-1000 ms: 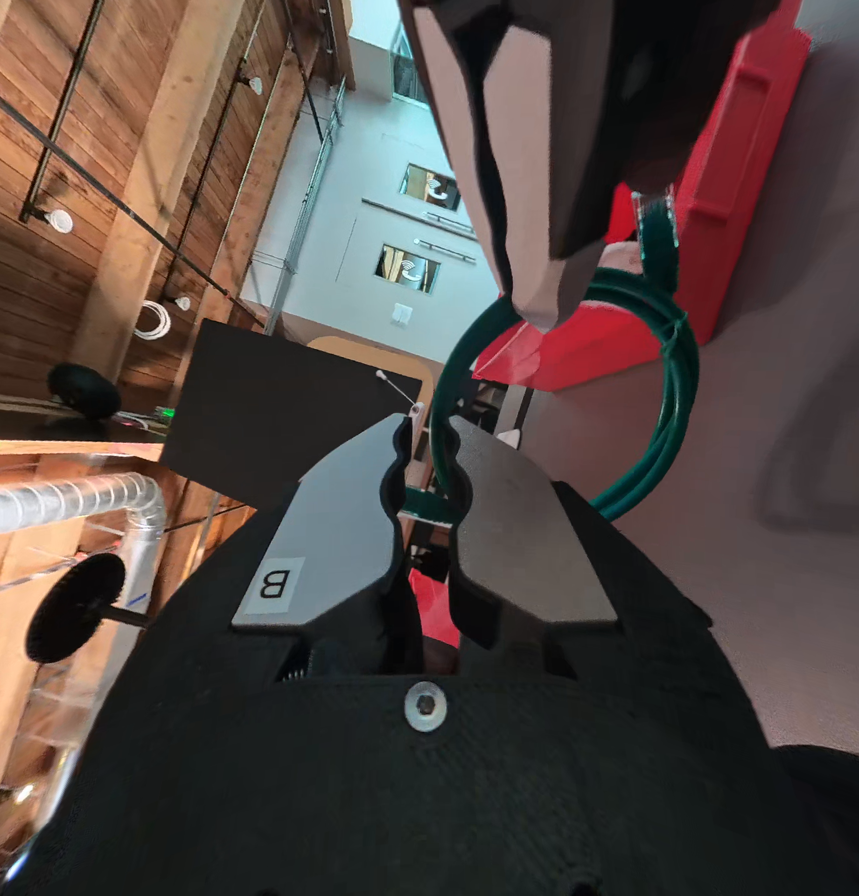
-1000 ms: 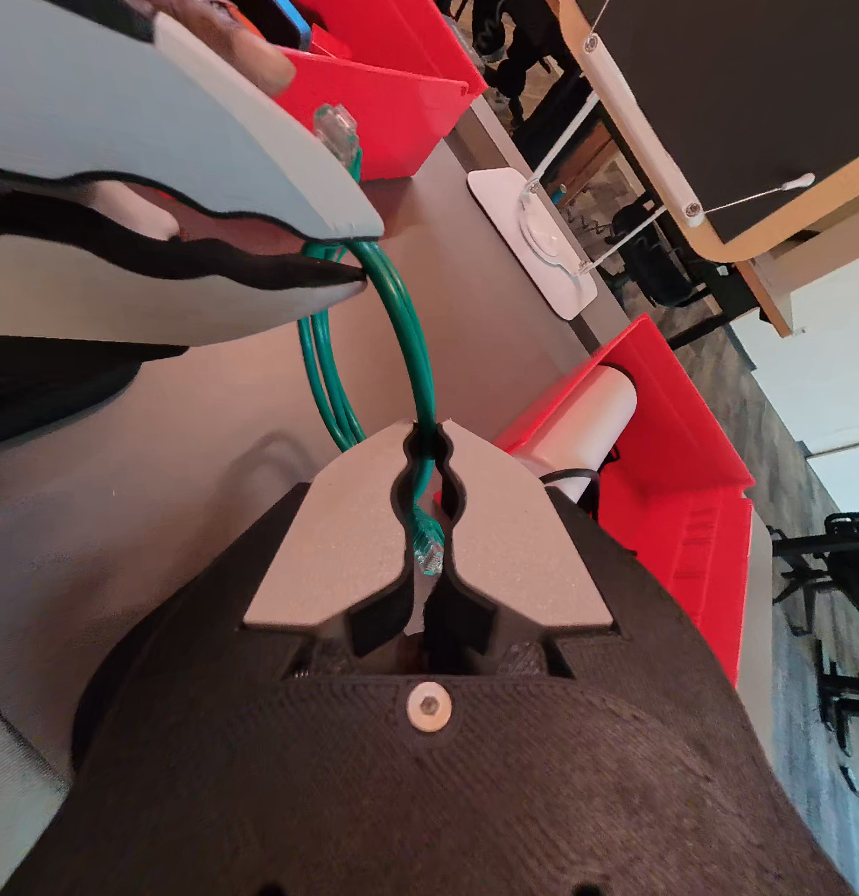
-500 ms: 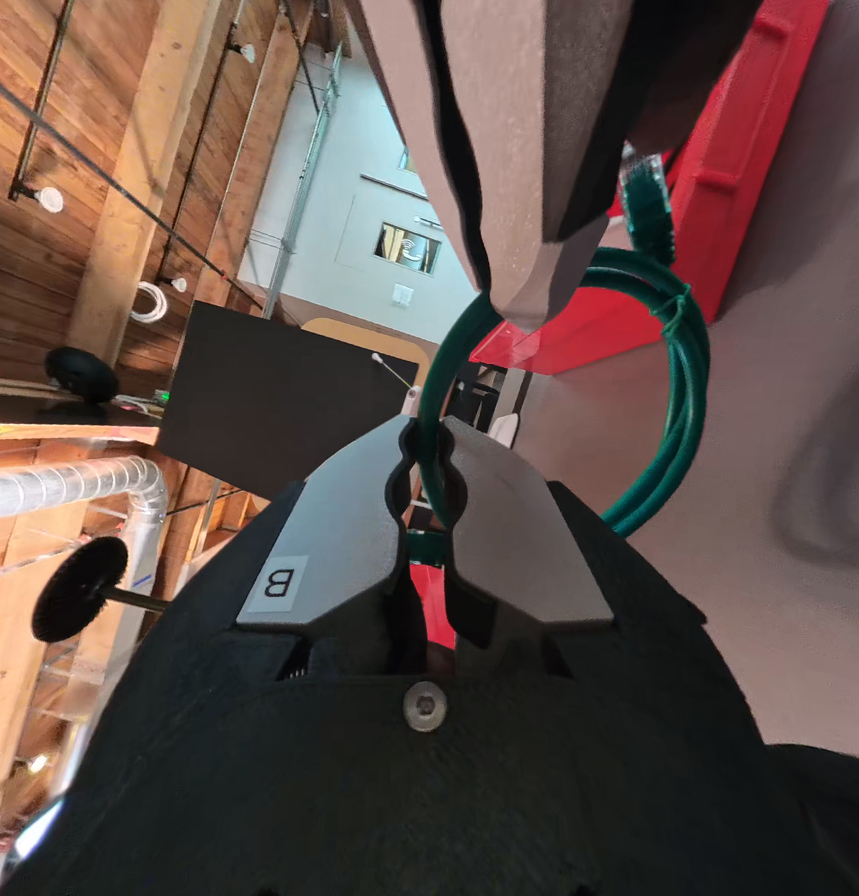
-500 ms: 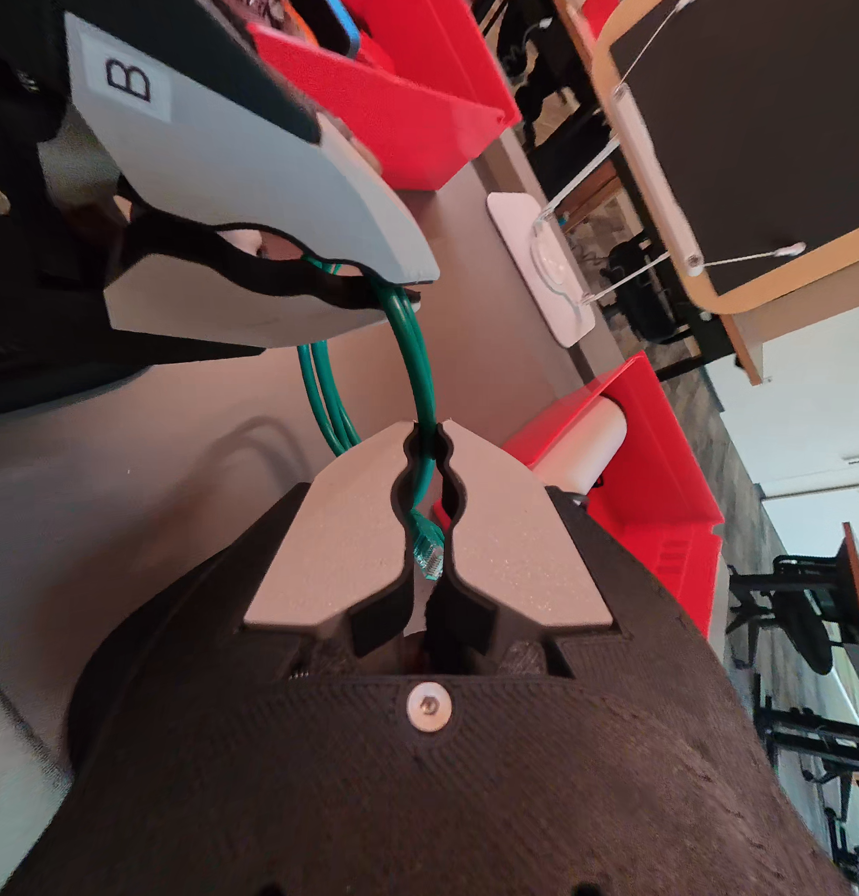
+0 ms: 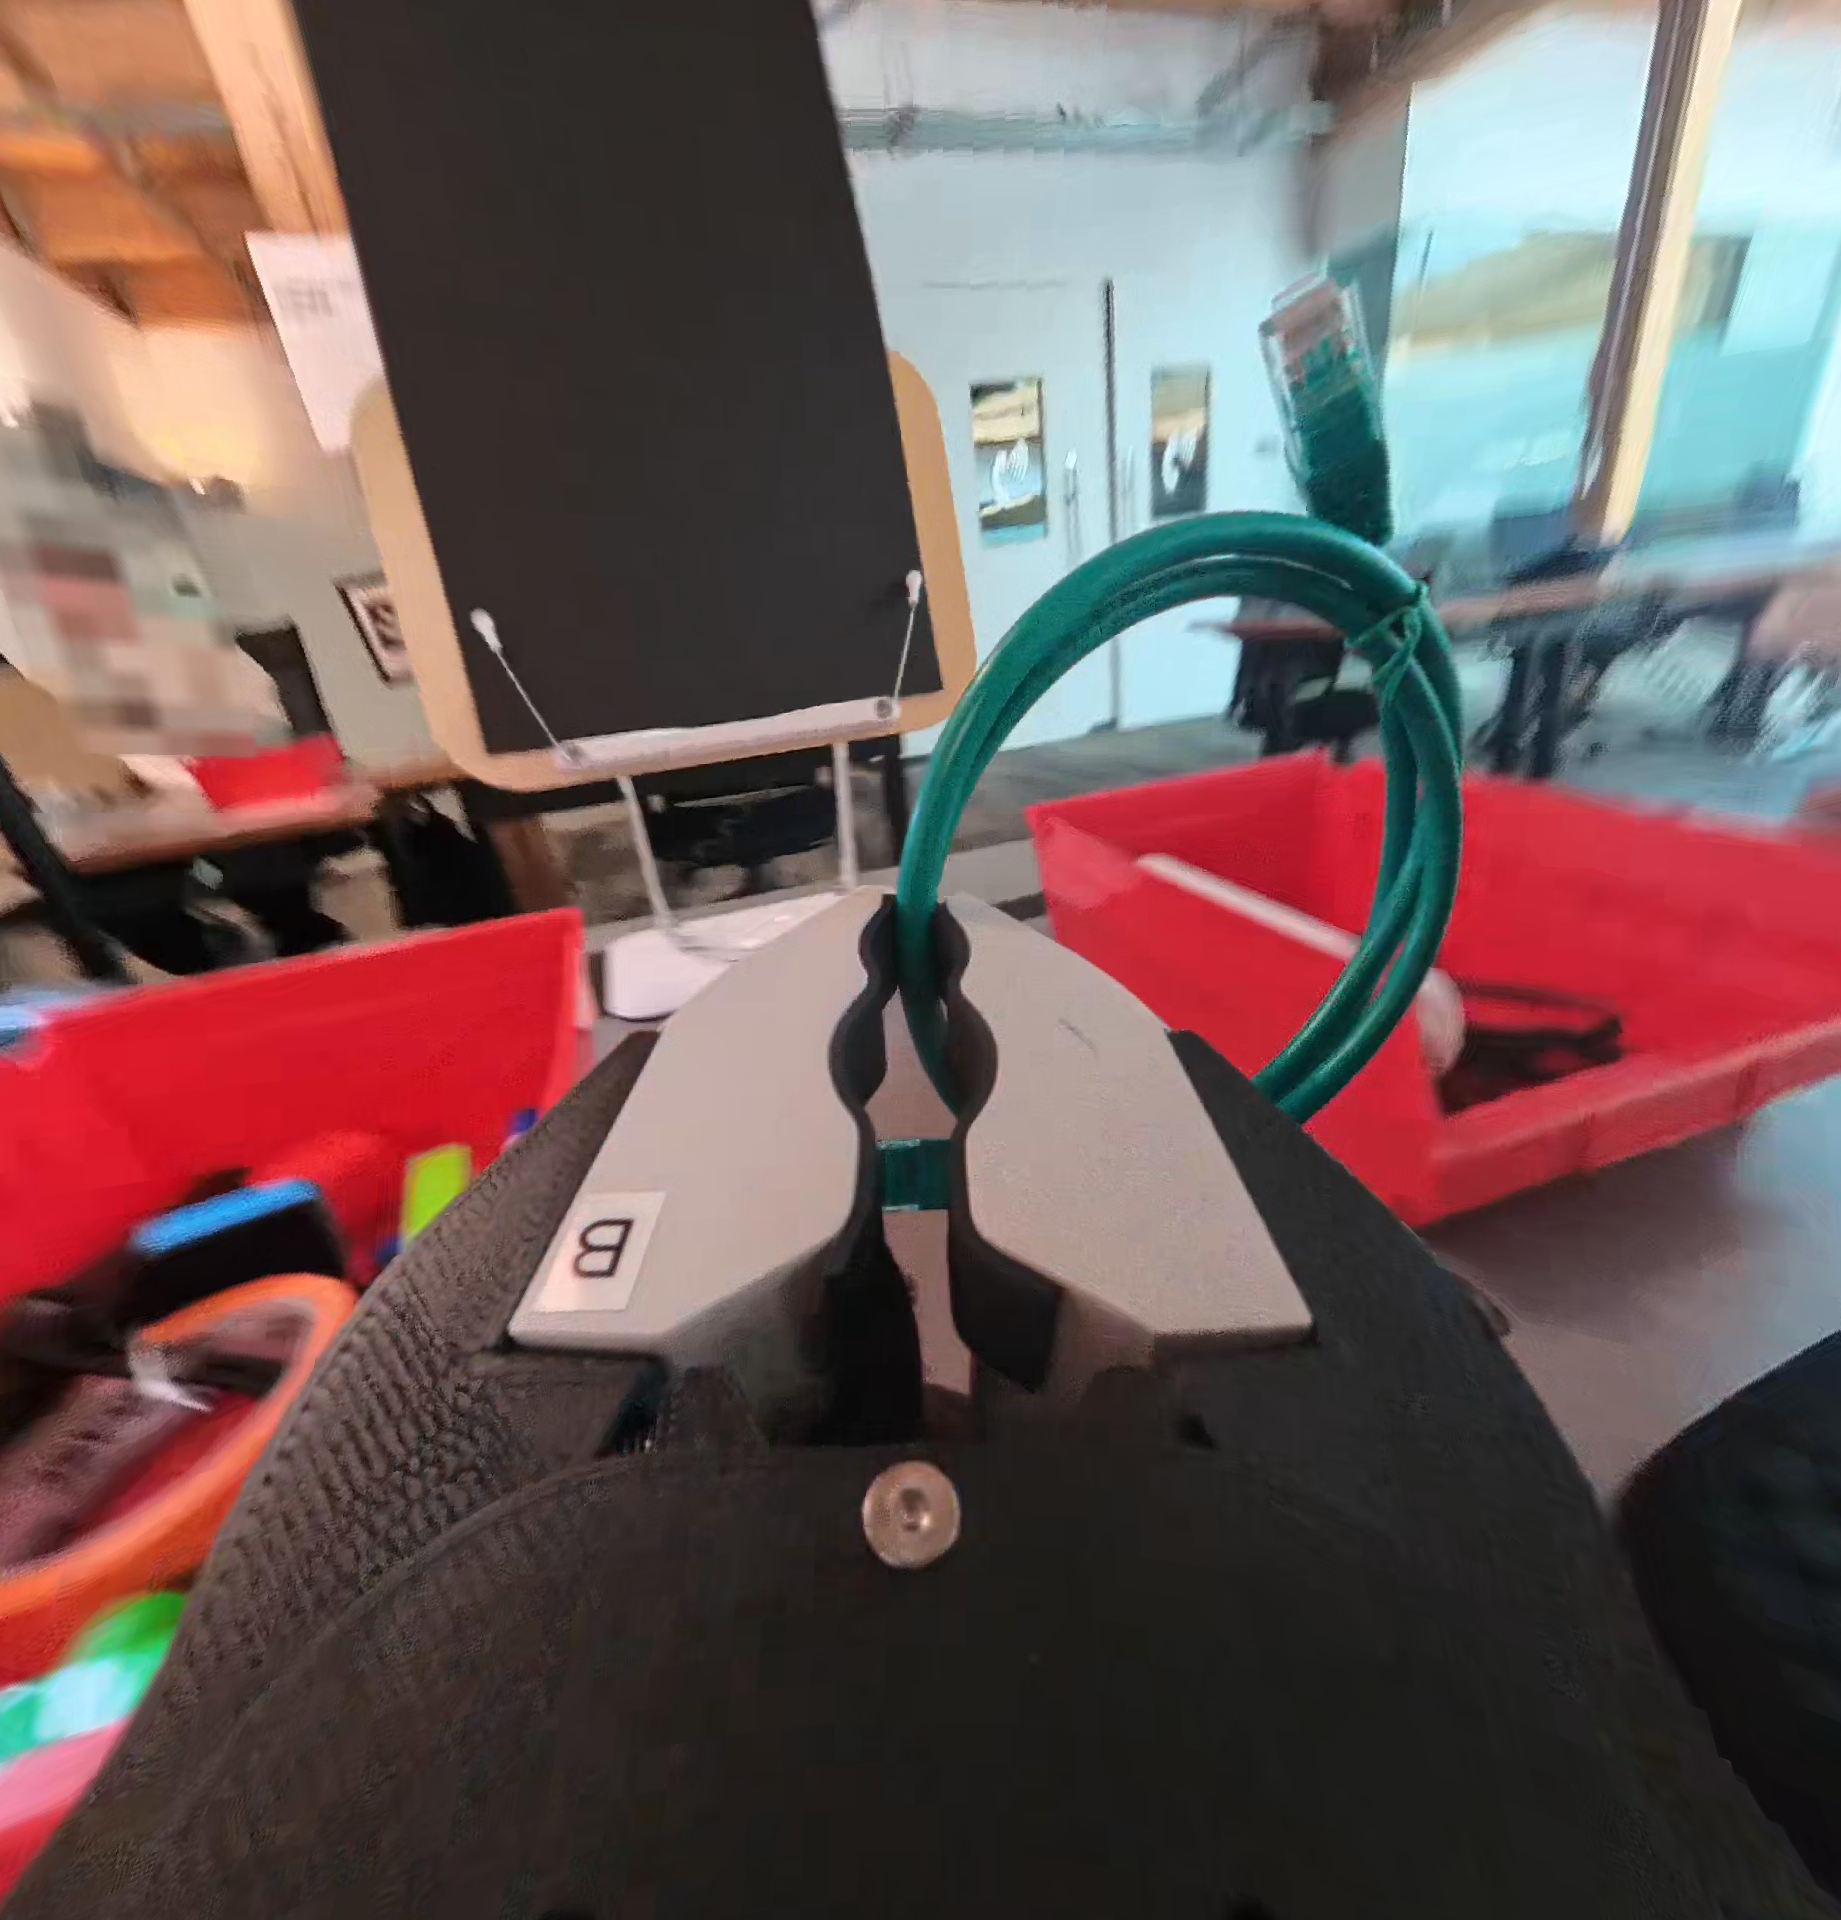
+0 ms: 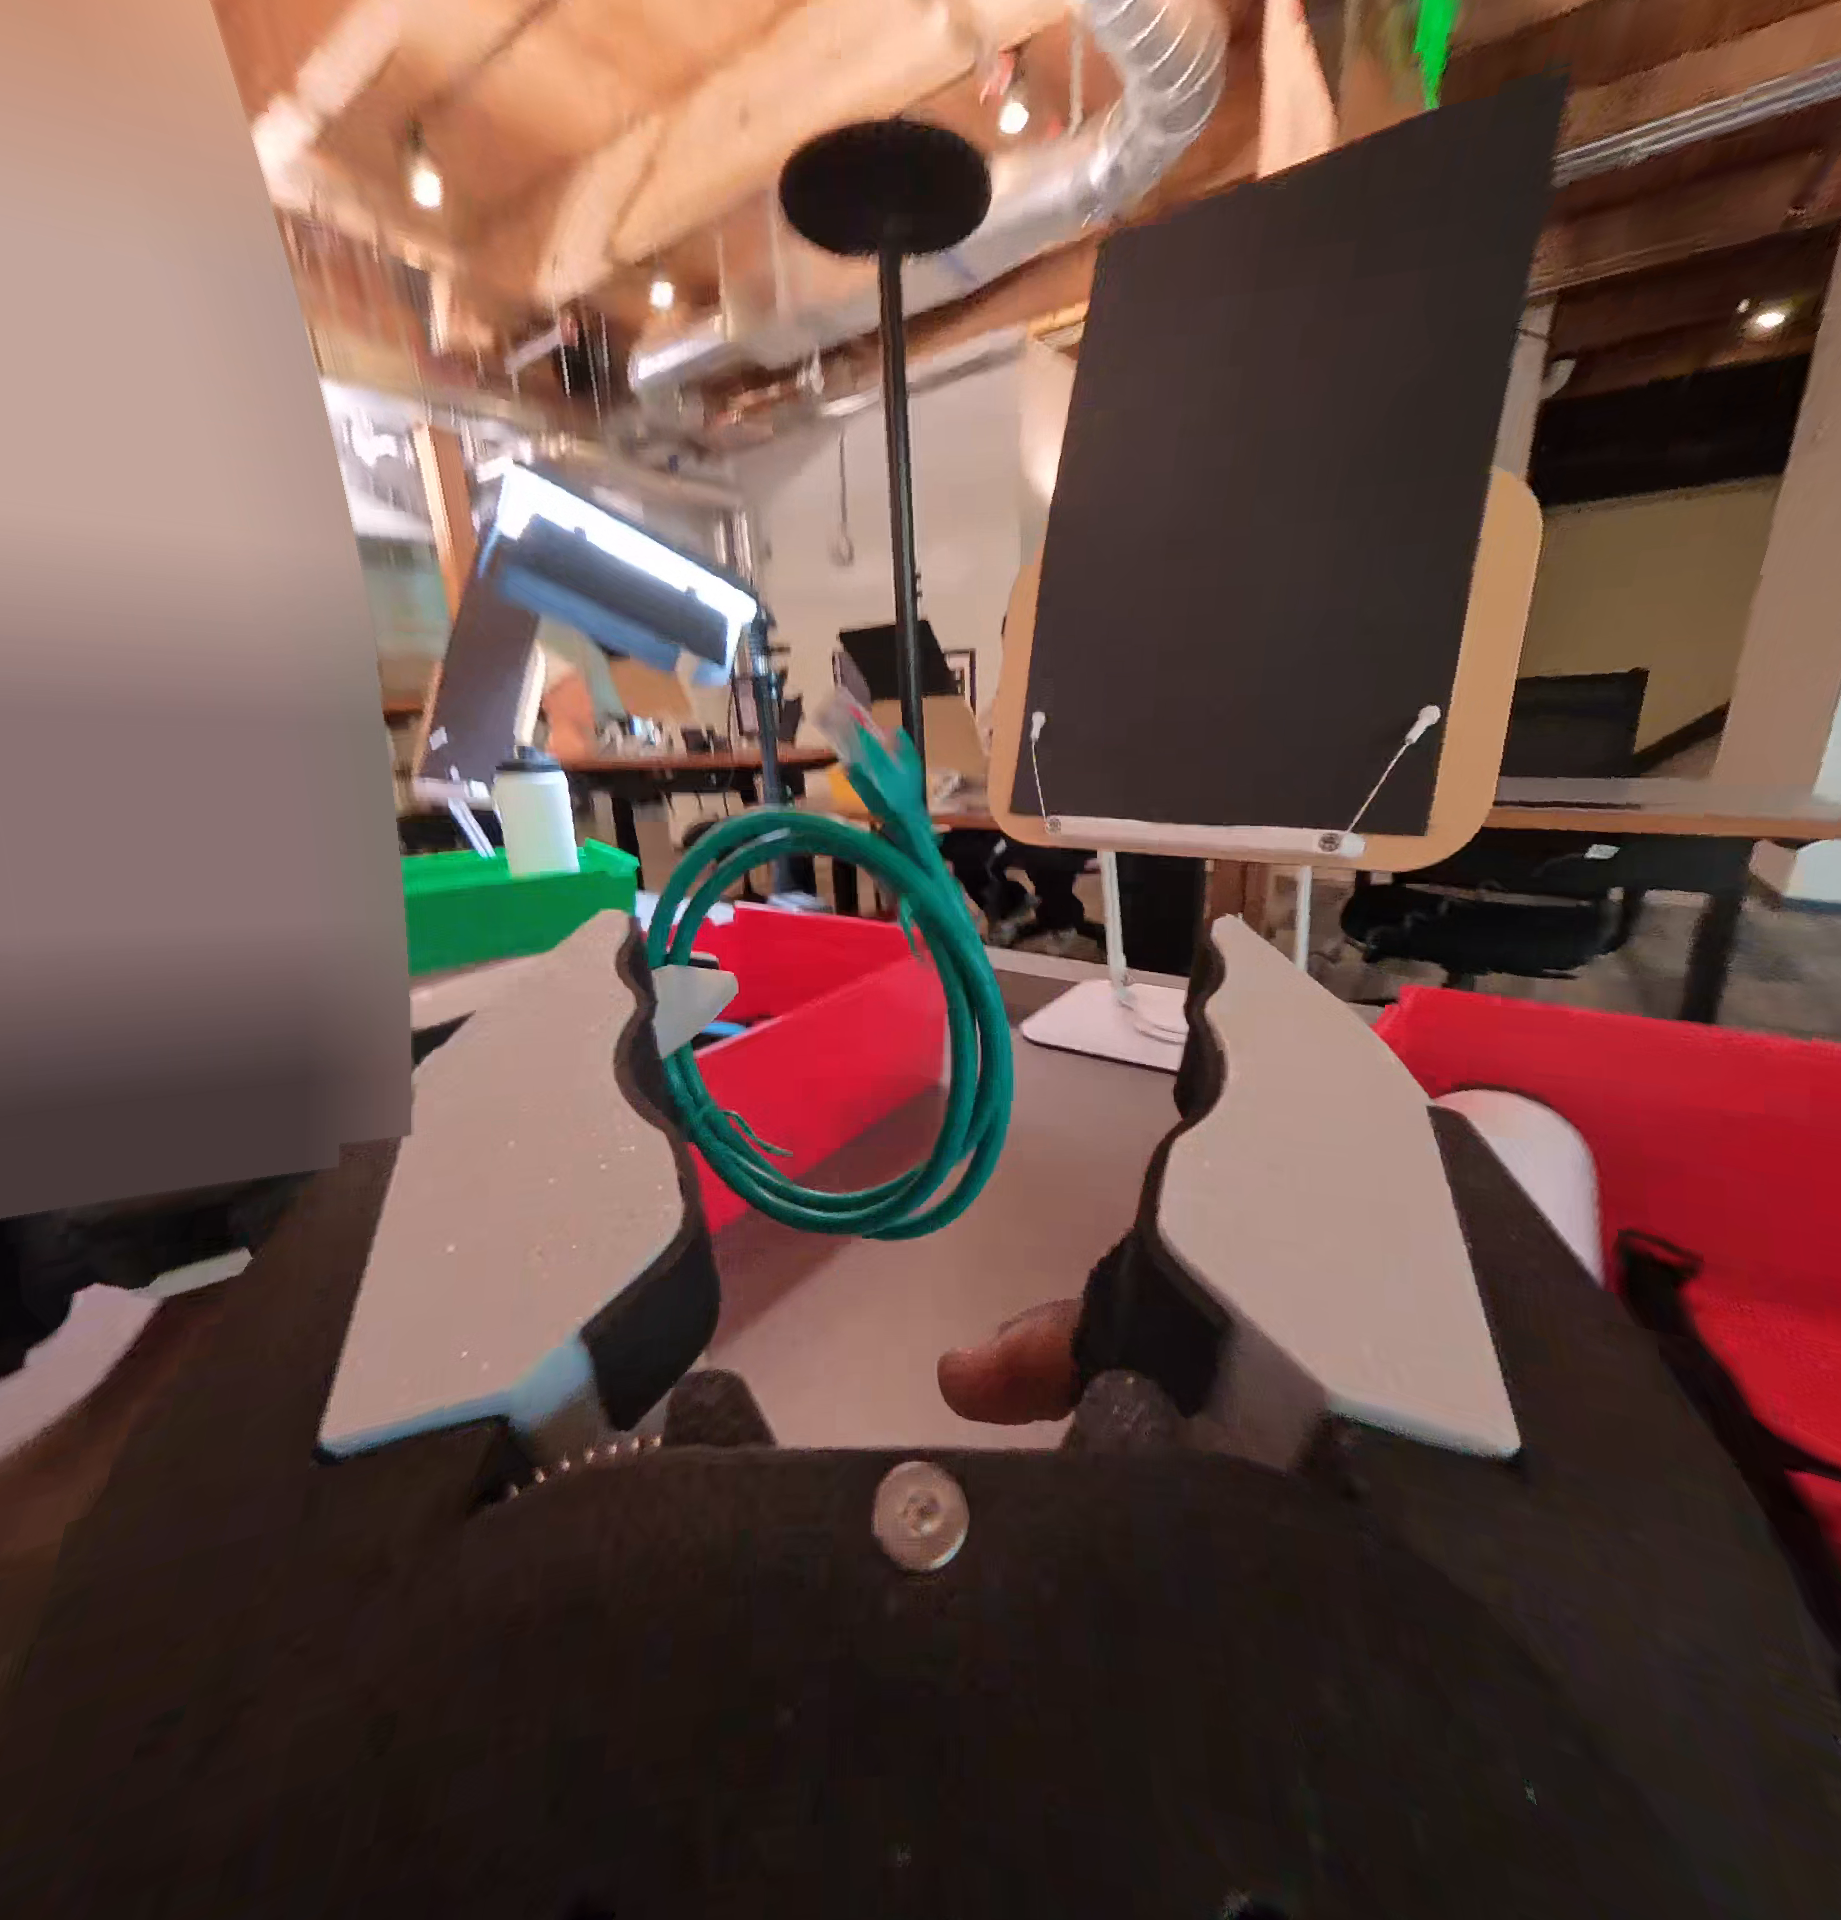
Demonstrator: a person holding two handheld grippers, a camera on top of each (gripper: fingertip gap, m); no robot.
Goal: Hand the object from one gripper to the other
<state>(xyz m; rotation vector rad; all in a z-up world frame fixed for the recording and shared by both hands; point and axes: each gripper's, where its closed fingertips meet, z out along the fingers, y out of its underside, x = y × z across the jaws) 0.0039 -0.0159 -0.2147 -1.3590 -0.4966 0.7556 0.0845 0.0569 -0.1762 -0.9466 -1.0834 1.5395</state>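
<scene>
Grey table (image 6: pixel 895 1174) — red bins (image 5: pixel 1622 935) along its far edge, a black board on a white stand (image 6: pixel 1269 582) behind. Left gripper (image 5: pixel 916 925): pressed together on a coiled green cable (image 5: pixel 1415 831), loop upright in the air, clear plug uppermost. Right gripper (image 6: pixel 916 997): spread wide, nothing in it — the cable hangs beyond its fingers.

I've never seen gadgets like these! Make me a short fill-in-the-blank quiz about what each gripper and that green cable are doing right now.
1. The coiled cable is coloured ____.
2. The cable is clamped in the ____ gripper.
3. The right gripper has its jaws ____ and holds nothing.
4. The bins on the table are mostly coloured ____.

Missing words: green; left; open; red
</scene>
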